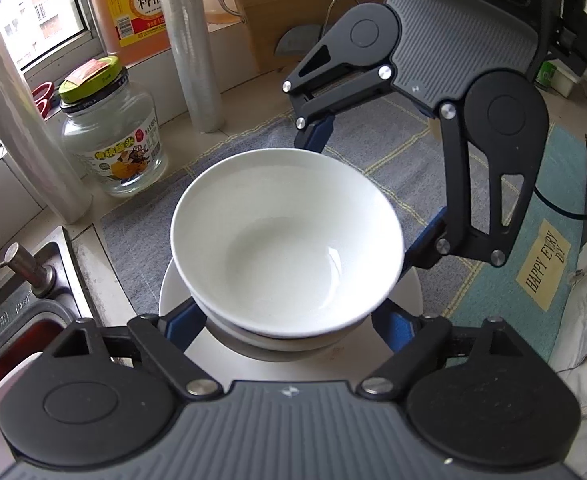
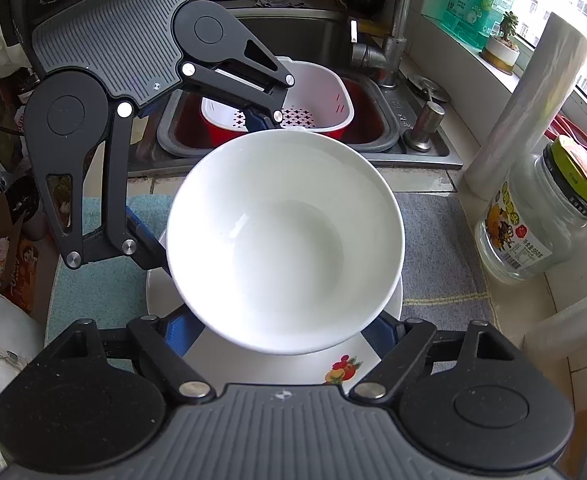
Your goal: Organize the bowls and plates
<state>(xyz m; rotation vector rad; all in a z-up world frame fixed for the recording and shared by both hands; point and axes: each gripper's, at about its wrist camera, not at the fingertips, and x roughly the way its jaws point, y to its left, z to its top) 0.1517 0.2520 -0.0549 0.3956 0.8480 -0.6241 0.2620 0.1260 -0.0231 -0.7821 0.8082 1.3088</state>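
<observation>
Bowls [image 1: 287, 240] sit stacked, white, on a white plate [image 1: 293, 360] with a small fruit decal on its near rim (the decal shows only in the right wrist view). The plate rests on a grey checked cloth [image 1: 141, 248] spread over a pale kitchen counter [image 1: 93, 248], with a teal mat [image 1: 533, 264] reading "HAPPY EVERY DAY" to the right. Far along the windowsill stand a glass jar with a green lid [image 1: 113, 136], two rolls of clear film [image 1: 191, 44] and an orange bottle [image 1: 129, 4]. In the right wrist view a steel sink [image 2: 293, 36] lies beyond the stack, holding a white colander [image 2: 317, 100] in a red basin.

Left gripper [image 1: 293, 322] has its blue fingers [image 1: 185, 322] spread wide on either side of the lower bowl, close against its wall; whether they touch it I cannot tell. Right gripper [image 2: 289, 330] is set the same way from the opposite side, its fingers [image 2: 181, 332] splayed beneath the top bowl's rim, contact likewise unclear. Neither pair is clenched.
</observation>
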